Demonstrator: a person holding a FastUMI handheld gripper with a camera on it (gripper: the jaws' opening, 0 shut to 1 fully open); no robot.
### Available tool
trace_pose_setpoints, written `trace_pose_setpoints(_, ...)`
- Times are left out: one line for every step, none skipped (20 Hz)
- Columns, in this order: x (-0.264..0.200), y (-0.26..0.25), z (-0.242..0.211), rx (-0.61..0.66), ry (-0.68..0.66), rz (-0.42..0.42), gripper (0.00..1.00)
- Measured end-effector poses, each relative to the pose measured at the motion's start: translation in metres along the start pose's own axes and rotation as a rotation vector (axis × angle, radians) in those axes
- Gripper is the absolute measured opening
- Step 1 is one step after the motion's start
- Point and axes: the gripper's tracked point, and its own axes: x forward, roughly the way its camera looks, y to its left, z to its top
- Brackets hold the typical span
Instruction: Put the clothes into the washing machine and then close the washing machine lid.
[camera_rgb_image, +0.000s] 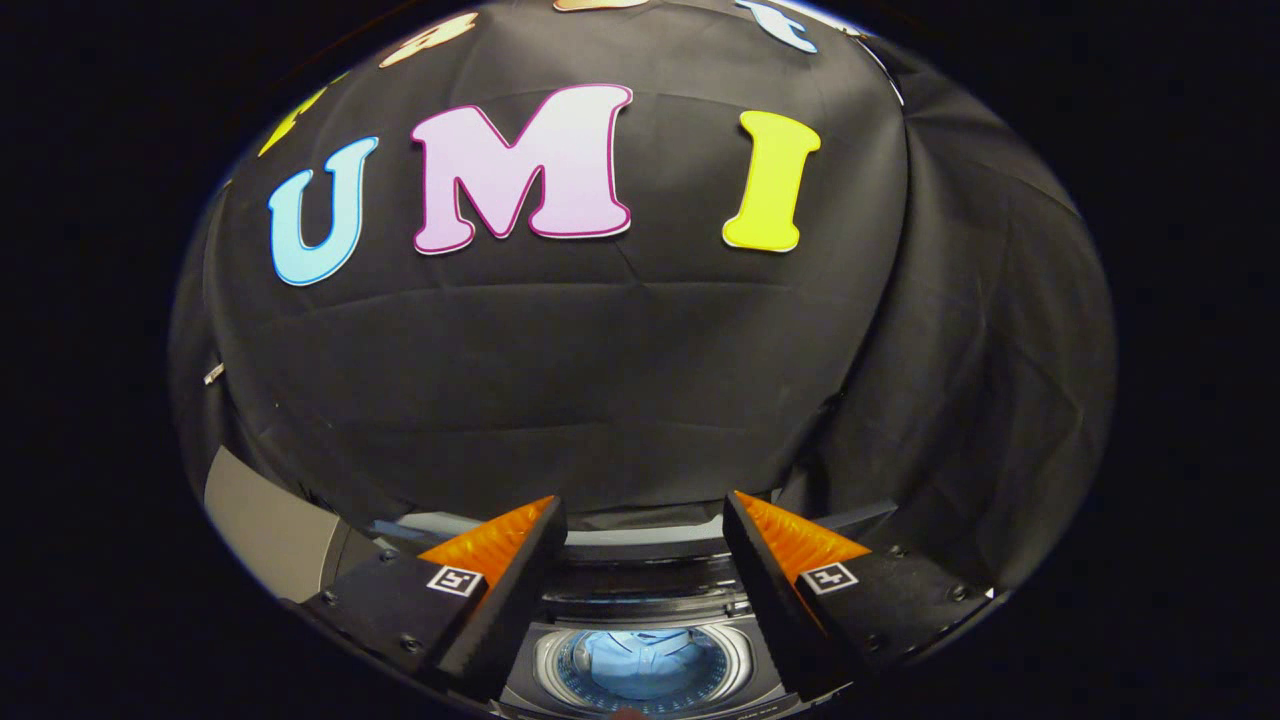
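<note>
My gripper is open, with nothing between its fingers, held high above the washing machine. Below and between the fingers I see the machine's round drum opening. A light blue garment lies inside the drum. The lid stands raised at the back of the opening, just beyond the fingertips.
The black cloth wall of the booth hangs close behind the machine and wraps round on the right. A grey panel stands to the left of the machine.
</note>
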Motion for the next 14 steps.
trace_pose_setpoints(0.008, 0.002, 0.0, -0.001, 0.006, 0.003, 0.99)
trace_pose_setpoints(0.014, 0.003, -0.002, -0.01, 0.017, -0.001, 0.99)
trace_pose_setpoints(0.02, 0.004, -0.007, -0.021, 0.039, -0.002, 0.99)
trace_pose_setpoints(0.024, 0.007, -0.016, -0.036, 0.068, 0.003, 0.99)
trace_pose_setpoints(0.021, 0.006, -0.013, -0.036, 0.065, 0.011, 0.99)
trace_pose_setpoints(0.024, 0.004, -0.013, -0.016, 0.062, 0.009, 0.99)
trace_pose_setpoints(0.021, 0.004, -0.015, 0.008, 0.062, 0.006, 0.98)
trace_pose_setpoints(0.022, 0.003, -0.016, 0.009, 0.063, -0.006, 0.99)
trace_pose_setpoints(0.022, 0.003, -0.017, -0.009, 0.061, -0.012, 0.99)
trace_pose_setpoints(0.021, 0.002, -0.018, -0.022, 0.056, -0.023, 1.0)
trace_pose_setpoints(0.021, 0.002, -0.018, -0.022, 0.051, -0.031, 1.0)
trace_pose_setpoints(0.02, 0.002, -0.018, -0.008, 0.046, -0.035, 1.0)
trace_pose_setpoints(0.019, 0.002, -0.018, -0.003, 0.041, -0.035, 1.0)
trace_pose_setpoints(0.017, 0.002, -0.019, -0.008, 0.033, -0.033, 1.0)
